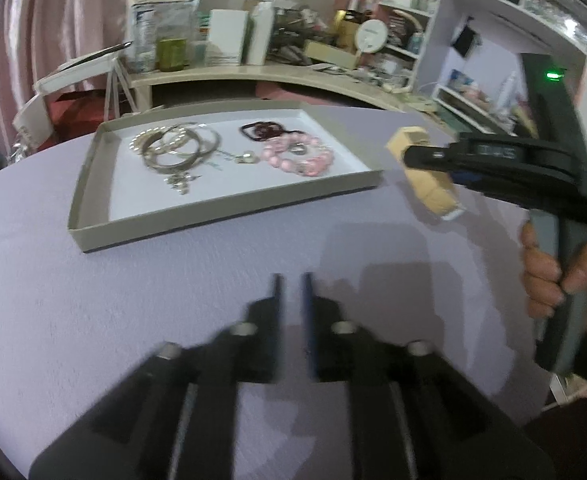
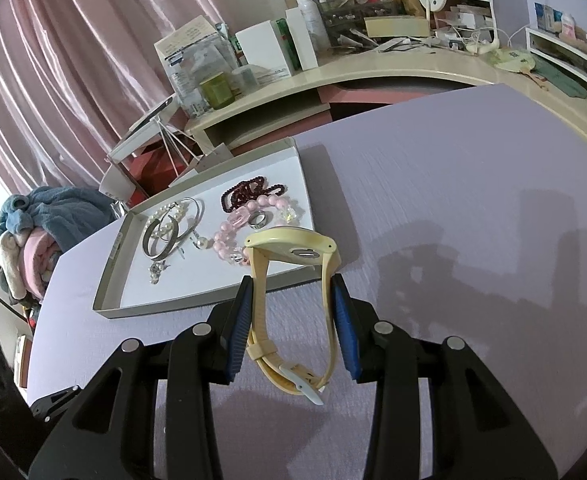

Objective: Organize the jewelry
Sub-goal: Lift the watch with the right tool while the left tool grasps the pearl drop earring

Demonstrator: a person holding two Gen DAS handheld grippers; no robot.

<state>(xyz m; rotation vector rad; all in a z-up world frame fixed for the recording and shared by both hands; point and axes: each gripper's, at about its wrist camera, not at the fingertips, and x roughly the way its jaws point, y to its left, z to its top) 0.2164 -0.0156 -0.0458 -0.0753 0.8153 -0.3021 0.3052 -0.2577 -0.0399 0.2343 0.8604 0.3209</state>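
A cream-yellow wristwatch point(image 2: 289, 248) hangs in my right gripper point(image 2: 293, 300), whose blue pads press on the two sides of its strap loop, just in front of the tray's near edge. The left wrist view shows that watch point(image 1: 425, 172) and the right gripper point(image 1: 421, 160) to the right of the shallow grey tray point(image 1: 221, 204). The tray point(image 2: 109, 280) holds silver bangles point(image 1: 177, 148), a pink bead bracelet point(image 1: 297, 156), a dark red bead bracelet point(image 1: 265, 130) and a ring point(image 2: 259, 220). My left gripper point(image 1: 292, 292) hovers over the lilac table point(image 1: 93, 300), with its jaws a narrow gap apart and nothing between them.
A person's hand point(image 1: 549, 276) grips the right tool's handle. A cluttered beige desk point(image 1: 253, 72) runs behind the table, with white shelving point(image 1: 473, 40) at the right. A pile of clothes point(image 2: 45, 216) and a pink curtain point(image 2: 73, 60) lie to the left.
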